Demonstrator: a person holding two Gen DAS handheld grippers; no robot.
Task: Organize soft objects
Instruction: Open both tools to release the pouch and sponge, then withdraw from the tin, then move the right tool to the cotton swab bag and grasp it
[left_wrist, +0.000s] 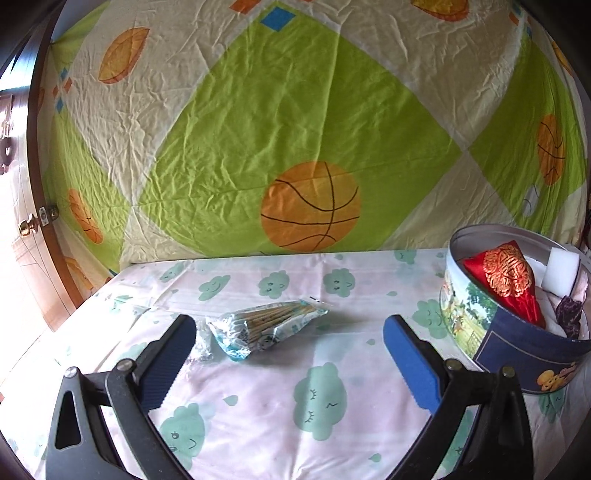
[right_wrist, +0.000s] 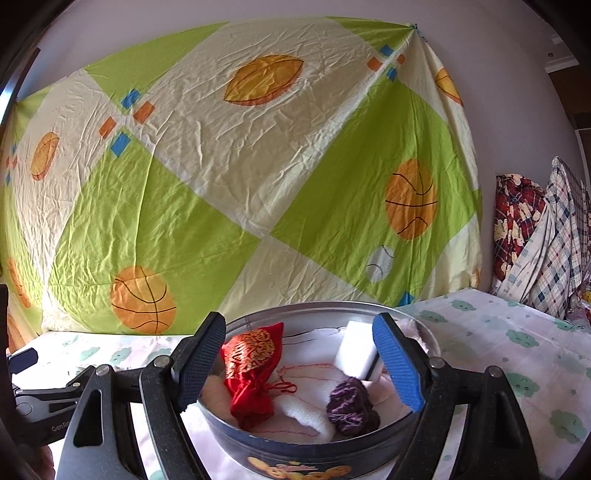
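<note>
Cotton swab packet (left_wrist: 264, 326) lies just ahead of the wide-open, empty left tongs (left_wrist: 290, 326). Red pouch (right_wrist: 251, 373), sponge (right_wrist: 356, 349) and purple scrunchie (right_wrist: 352, 406) already fill the tin (right_wrist: 314, 452) beneath the open, empty right tongs (right_wrist: 299, 363).

The setting was a home bedroom. A cloud-print sheet (left_wrist: 258, 406) covered the bed, a basketball-print sheet (right_wrist: 221, 184) hung on the wall, and folded plaid bedding (right_wrist: 535, 229) sat alongside.

Red pouch (right_wrist: 251, 369), sponge (right_wrist: 356, 349) in tin (right_wrist: 314, 448)
</note>
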